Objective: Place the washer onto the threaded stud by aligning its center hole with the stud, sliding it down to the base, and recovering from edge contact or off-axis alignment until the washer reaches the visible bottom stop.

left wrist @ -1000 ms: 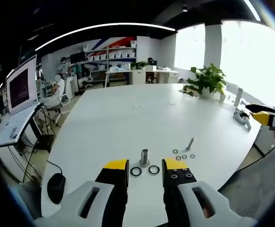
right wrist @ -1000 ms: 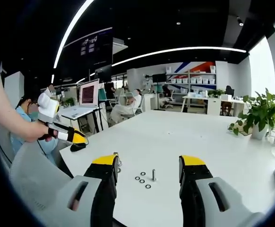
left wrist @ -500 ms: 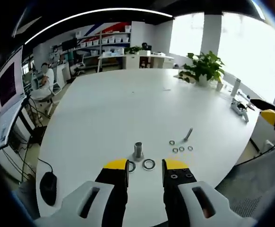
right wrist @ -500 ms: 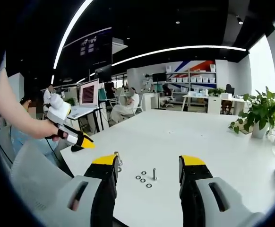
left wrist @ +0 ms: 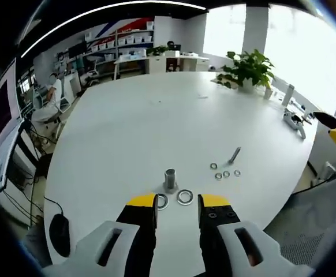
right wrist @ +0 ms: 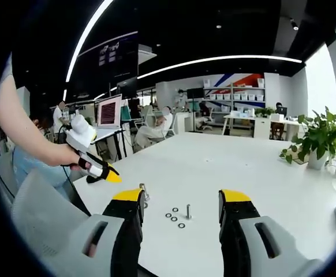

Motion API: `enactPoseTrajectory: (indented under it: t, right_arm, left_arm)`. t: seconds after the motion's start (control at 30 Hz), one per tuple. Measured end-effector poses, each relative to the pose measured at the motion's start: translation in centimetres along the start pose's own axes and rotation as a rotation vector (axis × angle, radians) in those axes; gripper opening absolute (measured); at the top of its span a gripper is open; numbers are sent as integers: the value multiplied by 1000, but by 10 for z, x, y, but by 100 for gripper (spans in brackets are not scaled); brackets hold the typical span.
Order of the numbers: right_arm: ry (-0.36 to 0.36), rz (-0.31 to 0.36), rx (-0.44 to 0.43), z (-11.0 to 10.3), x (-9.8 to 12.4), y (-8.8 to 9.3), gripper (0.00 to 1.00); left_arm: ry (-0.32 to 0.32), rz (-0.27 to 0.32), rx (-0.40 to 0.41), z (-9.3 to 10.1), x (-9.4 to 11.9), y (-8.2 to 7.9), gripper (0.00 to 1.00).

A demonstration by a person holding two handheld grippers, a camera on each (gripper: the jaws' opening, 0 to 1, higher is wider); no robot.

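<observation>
A short threaded stud (left wrist: 170,179) stands upright on the white table (left wrist: 139,127), just beyond my left gripper (left wrist: 178,202). Two large washers (left wrist: 185,197) lie flat at its foot, one partly behind my left jaw. The left jaws stand a little apart with nothing between them. Right of the stud lie several small washers (left wrist: 226,173) and a bolt (left wrist: 234,154). My right gripper (right wrist: 181,199) is open and empty above the table's near edge, with small washers (right wrist: 175,212), the bolt (right wrist: 187,212) and the stud (right wrist: 142,192) ahead of it. A hand holds the left gripper (right wrist: 99,169) at the left.
A potted plant (left wrist: 246,66) and a small grey tool (left wrist: 295,122) sit at the table's far right. A laptop (left wrist: 0,109) stands on a side desk to the left, a black mouse (left wrist: 59,234) near the table's left edge. A seated person (right wrist: 152,131) and shelves (right wrist: 237,98) are far behind.
My left gripper has come in over the table edge toward the stud, seen in the right gripper view. The right gripper has stayed put and open.
</observation>
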State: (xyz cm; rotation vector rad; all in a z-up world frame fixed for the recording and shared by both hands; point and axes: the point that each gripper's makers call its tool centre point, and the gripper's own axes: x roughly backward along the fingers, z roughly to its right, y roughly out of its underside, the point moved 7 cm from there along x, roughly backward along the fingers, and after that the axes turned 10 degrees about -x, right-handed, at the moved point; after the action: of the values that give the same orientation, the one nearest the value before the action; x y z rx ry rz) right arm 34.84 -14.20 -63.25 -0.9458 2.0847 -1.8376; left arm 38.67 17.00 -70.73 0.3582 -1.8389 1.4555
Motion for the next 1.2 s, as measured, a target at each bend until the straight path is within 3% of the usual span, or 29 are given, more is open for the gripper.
enactPoseTrajectory:
  t: [0.77, 1.2]
  right_arm:
    - [-4, -13, 7, 0, -1, 2, 54]
    - [-1, -17, 6, 0, -1, 2, 54]
  left_arm:
    - [-47, -87, 26, -2, -23, 5, 25]
    - [-55, -135, -6, -3, -33, 9, 25]
